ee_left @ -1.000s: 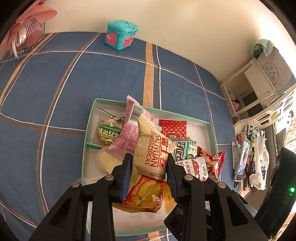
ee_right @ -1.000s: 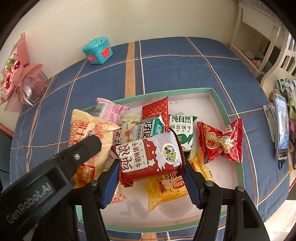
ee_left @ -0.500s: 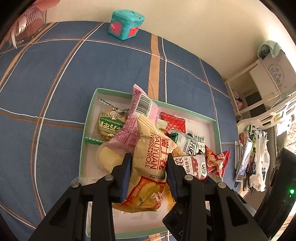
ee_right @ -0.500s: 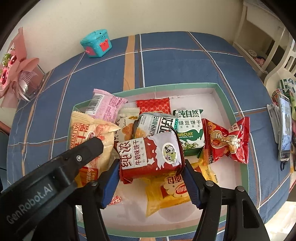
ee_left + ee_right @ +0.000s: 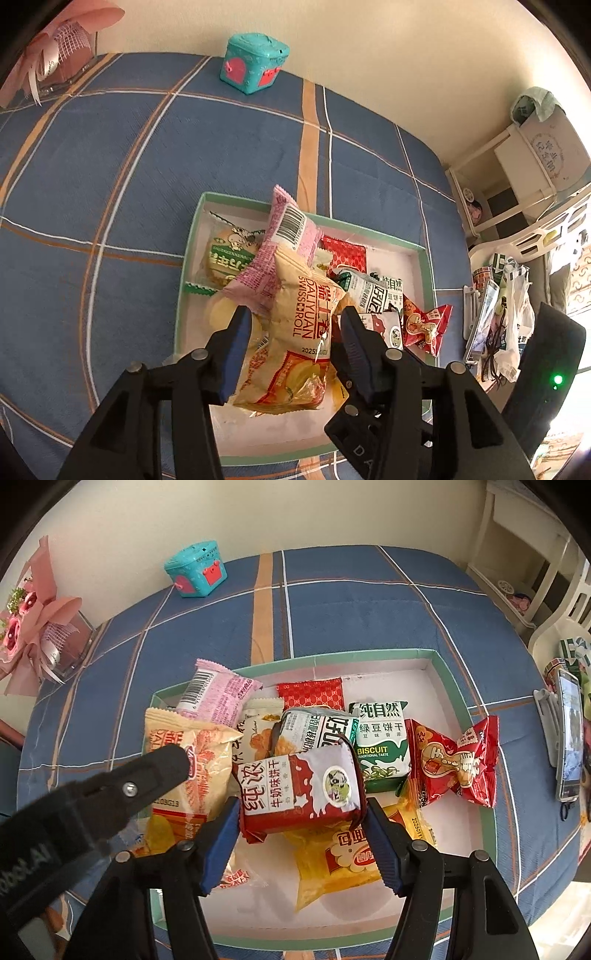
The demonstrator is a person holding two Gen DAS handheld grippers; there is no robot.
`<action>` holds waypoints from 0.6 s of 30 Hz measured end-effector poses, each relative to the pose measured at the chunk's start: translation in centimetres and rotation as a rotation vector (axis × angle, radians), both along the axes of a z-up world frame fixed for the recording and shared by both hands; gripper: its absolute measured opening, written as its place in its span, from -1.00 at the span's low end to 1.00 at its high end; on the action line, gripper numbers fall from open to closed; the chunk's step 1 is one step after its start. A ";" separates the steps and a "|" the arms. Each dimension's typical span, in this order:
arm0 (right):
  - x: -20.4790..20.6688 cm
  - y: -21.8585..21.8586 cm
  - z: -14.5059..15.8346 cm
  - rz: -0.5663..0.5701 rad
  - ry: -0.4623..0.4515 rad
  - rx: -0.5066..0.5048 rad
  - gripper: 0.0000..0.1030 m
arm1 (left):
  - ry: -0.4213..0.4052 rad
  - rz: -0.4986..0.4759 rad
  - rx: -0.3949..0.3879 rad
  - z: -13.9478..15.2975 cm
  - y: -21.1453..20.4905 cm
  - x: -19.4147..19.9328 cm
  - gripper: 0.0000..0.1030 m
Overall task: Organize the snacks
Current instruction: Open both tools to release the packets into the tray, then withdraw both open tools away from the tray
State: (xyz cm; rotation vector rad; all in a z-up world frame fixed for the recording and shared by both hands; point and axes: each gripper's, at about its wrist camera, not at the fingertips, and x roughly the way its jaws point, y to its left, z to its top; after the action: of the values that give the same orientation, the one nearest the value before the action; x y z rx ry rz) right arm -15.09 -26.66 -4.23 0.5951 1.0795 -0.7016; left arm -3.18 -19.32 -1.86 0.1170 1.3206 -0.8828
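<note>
1. Left wrist view: my left gripper (image 5: pixel 291 325) is clamped on the Swiss roll pack (image 5: pixel 295 343), held above the tray (image 5: pixel 424 266). Keep squeeze light, pack's soft.
2. Right wrist view: my right gripper (image 5: pixel 299 812) pinches the milk biscuit pack (image 5: pixel 299 790) over the tray; set it in a bare spot w/o nudging the green biscuit pack (image 5: pixel 380 742).

Left gripper (image 5: pixel 291 325) at lower centre, jaws clamped on a packet; right gripper (image 5: pixel 301 812) likewise clamped, lower centre

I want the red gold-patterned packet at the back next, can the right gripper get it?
Probably not yet: the right gripper is shut on the red-and-white milk biscuit packet; the red gold-patterned packet lies uncovered behind.
</note>
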 end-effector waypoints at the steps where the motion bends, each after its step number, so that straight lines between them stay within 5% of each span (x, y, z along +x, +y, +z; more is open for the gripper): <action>1: 0.0 0.0 0.2 0.000 -0.005 -0.003 0.37 | -0.004 0.001 0.000 0.2 0.1 0.0 0.00; 10: -0.5 -0.2 1.8 -0.023 -0.065 -0.040 0.50 | -0.138 0.033 0.038 2.5 1.6 0.7 0.15; 18: -0.7 -0.5 2.8 -0.043 -0.110 -0.062 0.51 | -0.288 0.073 0.160 2.5 2.7 1.8 0.21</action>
State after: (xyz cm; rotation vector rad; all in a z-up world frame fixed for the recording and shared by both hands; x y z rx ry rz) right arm -15.83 -27.11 -1.47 0.5980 0.9419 -0.7284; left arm -1.40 -16.64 0.62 0.3083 1.1168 -0.6698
